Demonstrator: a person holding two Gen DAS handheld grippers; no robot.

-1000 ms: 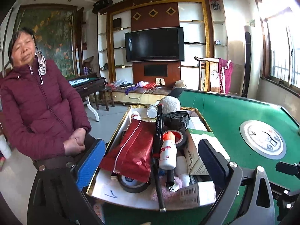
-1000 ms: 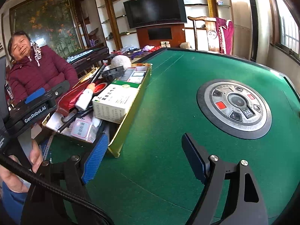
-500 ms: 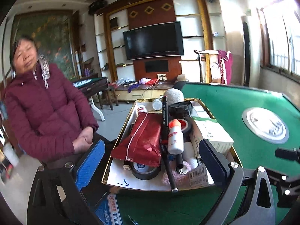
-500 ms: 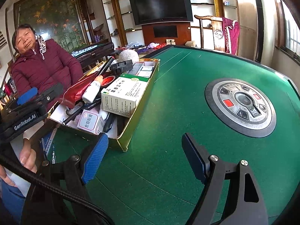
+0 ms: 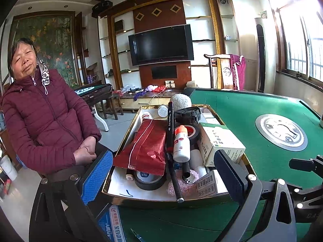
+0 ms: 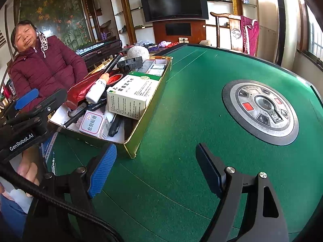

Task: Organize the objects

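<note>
A gold tray [image 5: 161, 201] [image 6: 141, 125] full of clutter sits at the left edge of the green table [image 6: 181, 121]. In it lie a red foil pouch [image 5: 145, 147], a white bottle with an orange cap [image 5: 181, 143] [image 6: 97, 89], a long black pen [image 5: 171, 147], a black tape roll [image 5: 149, 179], a white and green medicine box [image 5: 220, 143] [image 6: 131, 94] and a small pink box [image 6: 92, 123]. My left gripper [image 5: 163, 179] is open and empty, just before the tray's near edge. My right gripper [image 6: 155, 167] is open and empty over bare felt right of the tray.
A woman in a maroon jacket [image 5: 44, 117] sits close at the tray's left. A round control panel [image 6: 260, 109] is set in the table's middle. A white yarn ball [image 5: 180, 101] stands at the tray's far end. A printed leaflet [image 5: 113, 223] and pens lie by the near edge.
Both grippers have drawn back a little from the tray, so more of its near edge and the table edge show. Both stay open. The tray's contents have not moved.
</note>
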